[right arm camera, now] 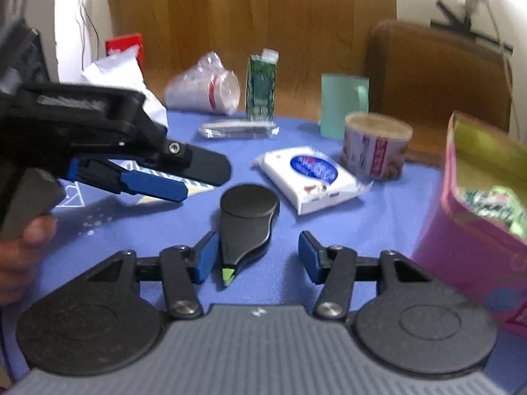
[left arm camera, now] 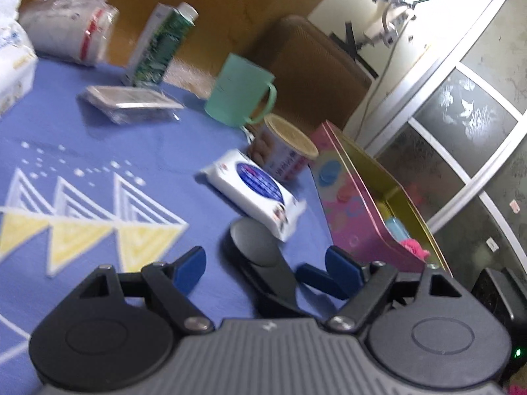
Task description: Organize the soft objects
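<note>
In the right wrist view, the tissue pack (right arm camera: pixel 308 177) lies mid-frame on the counter (right arm camera: pixel 378 230), the can (right arm camera: pixel 375 144) just right behind it, the cup (right arm camera: pixel 342 108) farther back, the carton (right arm camera: pixel 262 89) upper centre, and the box (right arm camera: pixel 474 230) at the right edge.

Matt blue cloth (right arm camera: pixel 378 223), glossy plastic wipes pack (right arm camera: pixel 308 177), shiny pink tin (left arm camera: pixel 349 210), matt green plastic mug (left arm camera: pixel 235 90), crinkled clear wrap on cups (right arm camera: pixel 204 87), wood panel (right arm camera: pixel 257 16).
</note>
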`<state>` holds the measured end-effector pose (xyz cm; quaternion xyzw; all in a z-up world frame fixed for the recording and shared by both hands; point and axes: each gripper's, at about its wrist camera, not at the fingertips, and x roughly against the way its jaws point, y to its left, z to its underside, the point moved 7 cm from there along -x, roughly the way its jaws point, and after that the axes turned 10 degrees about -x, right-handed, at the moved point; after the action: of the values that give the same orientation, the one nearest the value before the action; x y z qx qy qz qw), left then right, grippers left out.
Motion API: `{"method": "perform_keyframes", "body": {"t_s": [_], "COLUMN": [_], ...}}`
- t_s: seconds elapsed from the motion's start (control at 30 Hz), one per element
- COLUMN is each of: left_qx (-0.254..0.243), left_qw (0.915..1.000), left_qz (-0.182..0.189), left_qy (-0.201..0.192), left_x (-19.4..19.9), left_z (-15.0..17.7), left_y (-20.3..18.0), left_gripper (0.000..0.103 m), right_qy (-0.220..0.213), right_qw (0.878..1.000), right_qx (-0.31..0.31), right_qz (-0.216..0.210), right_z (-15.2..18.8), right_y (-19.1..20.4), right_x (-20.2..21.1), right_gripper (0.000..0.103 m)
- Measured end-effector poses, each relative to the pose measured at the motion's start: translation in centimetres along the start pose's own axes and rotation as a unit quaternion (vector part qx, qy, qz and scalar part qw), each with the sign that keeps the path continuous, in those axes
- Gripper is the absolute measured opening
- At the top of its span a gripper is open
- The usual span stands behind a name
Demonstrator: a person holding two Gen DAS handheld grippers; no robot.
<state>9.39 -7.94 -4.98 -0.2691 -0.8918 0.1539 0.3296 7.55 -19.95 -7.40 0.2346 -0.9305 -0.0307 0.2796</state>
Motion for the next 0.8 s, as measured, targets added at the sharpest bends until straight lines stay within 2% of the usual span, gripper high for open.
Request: {"method": "perform_keyframes", "body": {"t_s": [0.03,0.07,0.1,0.17,0.23,0.27,0.33,0.47,0.57,0.67,0.8], "left_qx": [-0.001,-0.01,-0.017,-0.019,-0.009,-0.003,-0.016,-0.066,-0.107,-0.145,-0.18], "left_qw": [1.0,0.9999,0.9998,0.9997,0.9998,0.9996,0.9994,0.9966,0.9923,0.9867,0.9805], "left_qz": [-0.002,-0.011,-0.012,-0.015,0.007,0.023,0.031,0.049,0.064,0.073,0.07], "left_qy": [0.005,-0.001,0.001,0.004,0.015,0.018,0.008,-0.006,0.0,0.011,0.035], "left_x": [-0.4,-0.6,-0.8,-1.2,-1.6,-1.7,-1.6,-2.3,-4.2,-7.1,-11.9], "left_z": [0.2,0.2,0.3,0.4,0.2,0.0,-1.0,-4.1,-5.7,-6.5,-7.0], "left_y": [-0.2,-0.5,-0.9,-1.3,-1.8,-2.2,-3.5,-7.4,-10.8,-14.0,-17.3], "left_gripper": [0.08,0.078,0.067,0.059,0.042,0.042,0.042,0.042,0.042,0.042,0.043], "right_qy": [-0.002,-0.004,-0.002,-0.006,-0.021,-0.031,-0.056,-0.122,-0.161,-0.184,-0.184], "right_qw": [1.0,1.0,1.0,1.0,0.999,0.998,0.997,0.992,0.986,0.979,0.972], "right_qx": [0.003,0.005,0.001,-0.017,-0.034,-0.041,-0.044,-0.036,-0.036,-0.046,-0.079], "right_qz": [-0.002,-0.007,-0.016,-0.025,-0.026,-0.033,-0.037,-0.003,0.034,0.076,0.126], "right_z": [0.1,0.0,0.1,0.2,0.1,-0.2,-1.1,-3.1,-4.2,-4.7,-5.0], "right_y": [0.0,0.1,0.0,-0.3,-0.8,-0.9,-0.9,-2.2,-4.2,-6.8,-11.2], "right_x": [0.1,0.2,0.3,0.8,1.5,2.1,3.3,5.6,7.3,8.4,8.7], "right_gripper": [0.04,0.037,0.037,0.037,0.037,0.037,0.037,0.037,0.037,0.037,0.037]}}
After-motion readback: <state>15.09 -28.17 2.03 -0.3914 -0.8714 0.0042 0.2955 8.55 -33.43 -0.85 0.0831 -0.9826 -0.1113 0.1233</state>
